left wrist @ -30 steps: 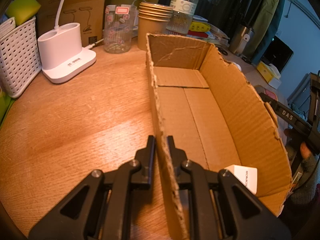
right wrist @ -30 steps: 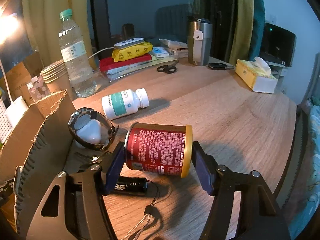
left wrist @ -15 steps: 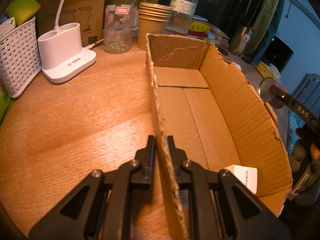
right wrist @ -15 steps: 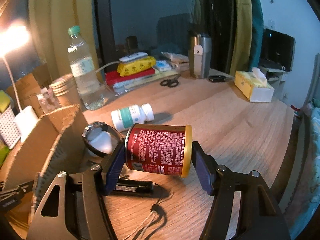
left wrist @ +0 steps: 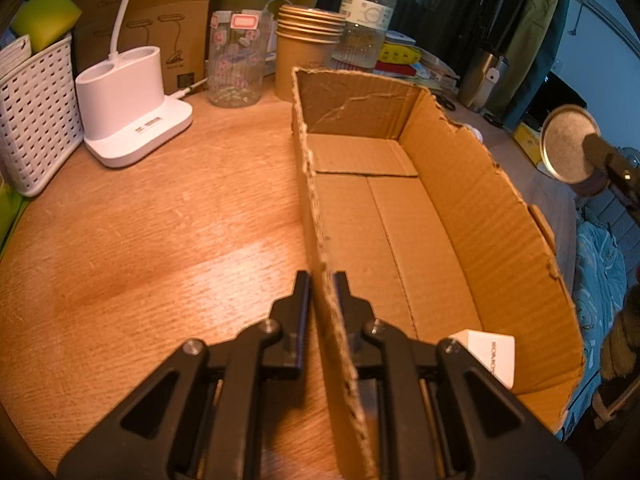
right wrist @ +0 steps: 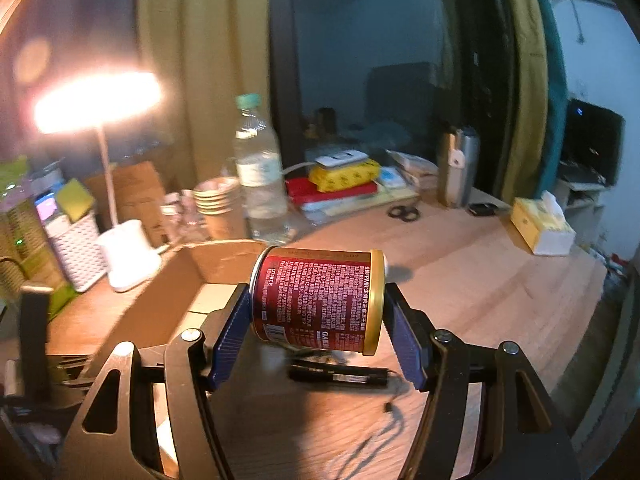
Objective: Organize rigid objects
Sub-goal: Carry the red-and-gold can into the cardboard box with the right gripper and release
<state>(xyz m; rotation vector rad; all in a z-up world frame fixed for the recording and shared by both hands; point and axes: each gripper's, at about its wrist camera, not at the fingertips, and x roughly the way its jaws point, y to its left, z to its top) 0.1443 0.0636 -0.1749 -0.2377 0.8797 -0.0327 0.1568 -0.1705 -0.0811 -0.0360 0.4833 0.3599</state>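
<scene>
The red can [right wrist: 318, 300], which a second ago was held low over the counter [right wrist: 460, 264] beside a goggle-like item and a pill bottle, is now seen lifted clear of it and carried toward the cardboard box [left wrist: 400, 216]. It is clamped by its two ends, lying on its side, between the blue pads of the right claw [right wrist: 318, 322]. In the left wrist view its metal bottom end is now visible just beyond the box's right wall, above the rim, where only the claw's arm was seen before. This is judged to mean that the can is about to be set into the box.

The left claw [left wrist: 322, 292] is kept together on the box's left wall, unchanged, so the box is steadied near the counter's front edge. A white packet [left wrist: 490, 354] is already lying in the box's near right corner; the remaining floor is bare.

The raised, ragged right wall is what must be cleared by the can. A black flashlight [right wrist: 340, 376] with its cord is left on the counter below the can. Toward the back edge a water bottle [left wrist: 370, 12], stacked paper cups [left wrist: 308, 44], a glass jar [left wrist: 236, 64], a white lamp base [left wrist: 128, 108] and a white basket [left wrist: 36, 112] are standing, well apart from the path.
</scene>
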